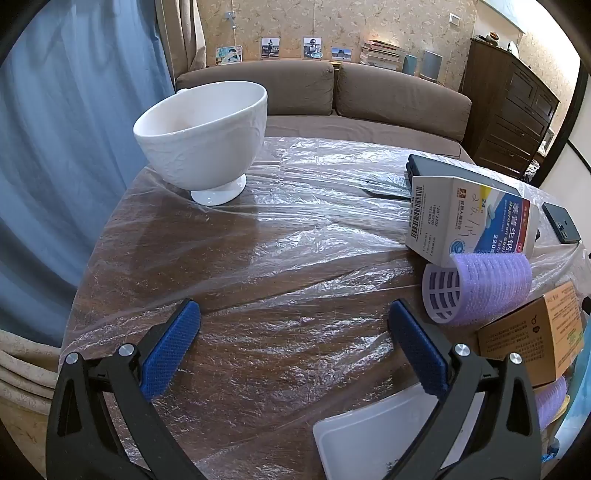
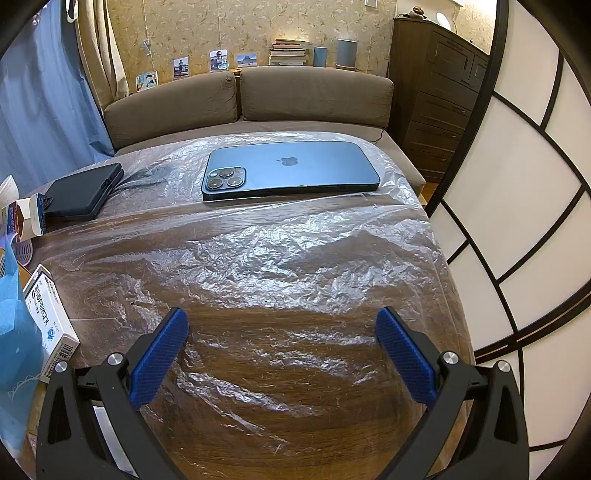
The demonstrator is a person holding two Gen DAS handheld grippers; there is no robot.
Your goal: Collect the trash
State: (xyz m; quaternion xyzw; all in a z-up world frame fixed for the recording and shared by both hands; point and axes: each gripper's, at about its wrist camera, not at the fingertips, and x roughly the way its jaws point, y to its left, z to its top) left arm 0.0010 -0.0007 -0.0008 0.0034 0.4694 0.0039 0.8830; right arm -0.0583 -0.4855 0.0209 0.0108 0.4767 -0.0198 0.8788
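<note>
Both the left gripper (image 1: 293, 325) and right gripper (image 2: 282, 334) hang wide apart and empty over the tabletop (image 2: 258, 424), whose crinkled plastic sheet (image 2: 314, 243) drapes every edge: light, limp, slippery, best pinched at a raised wrinkle.

Footed bowl (image 1: 207, 136): plain white, faint embossed texture. Round table (image 1: 192, 236): dark brown wood grain under clear, crinkled plastic sheet (image 2: 295, 251). Gripper pads (image 1: 170, 350): blue, fine knurled pattern, on black arms. Hair roller (image 1: 480, 288): lilac, with white grid end. Medicine box (image 1: 469, 221): white with blue and red print and black barcode. Carton (image 1: 532, 336): tan brown. Smartphone (image 2: 291, 170): dark blue-grey. Sofa (image 2: 243, 99): taupe. Curtain (image 1: 66, 129): blue. Wallpaper (image 2: 221, 26): beige, leafy scroll pattern.
</note>
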